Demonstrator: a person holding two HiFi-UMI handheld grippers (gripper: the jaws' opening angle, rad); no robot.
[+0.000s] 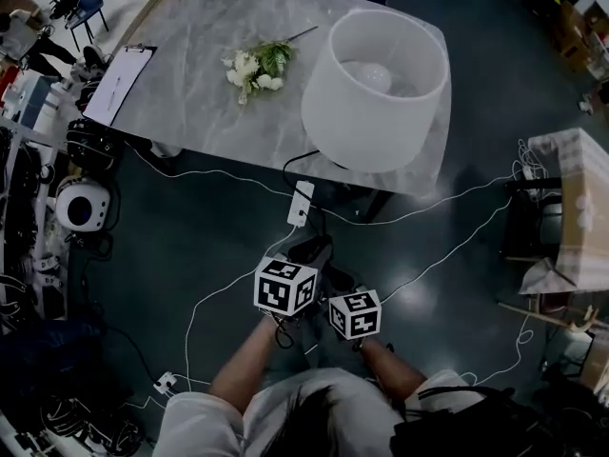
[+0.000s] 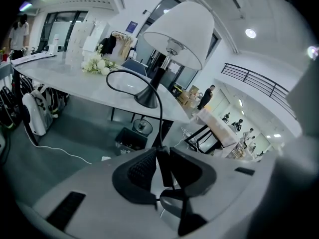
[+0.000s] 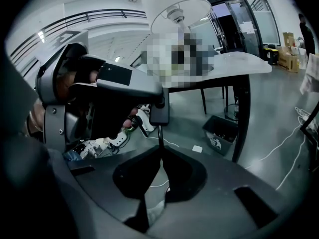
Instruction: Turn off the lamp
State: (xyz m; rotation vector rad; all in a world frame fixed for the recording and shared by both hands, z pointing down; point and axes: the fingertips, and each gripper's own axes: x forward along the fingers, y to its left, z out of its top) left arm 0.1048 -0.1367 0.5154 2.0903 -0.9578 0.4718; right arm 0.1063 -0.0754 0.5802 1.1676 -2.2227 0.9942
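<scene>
The lamp (image 1: 376,84), with a white drum shade, stands on the marble table (image 1: 190,93). Its black cord (image 1: 290,165) drops off the near table edge toward both grippers. My left gripper (image 1: 306,252) is shut on the black inline switch (image 2: 163,168), whose sides sit against both pads. In the left gripper view the cord (image 2: 160,113) climbs from the switch to the lamp (image 2: 177,29). Just below the switch (image 3: 159,114), my right gripper (image 3: 160,156) is shut on the cord (image 3: 159,136). The left gripper's fingers (image 3: 129,81) cover the switch top there.
On the table lie a bunch of white flowers (image 1: 255,68) and a clipboard (image 1: 119,84). A white power strip (image 1: 301,204) and white cables run over the dark floor. A black bin (image 3: 219,131) stands under the table, and a second table (image 1: 580,198) is at the right.
</scene>
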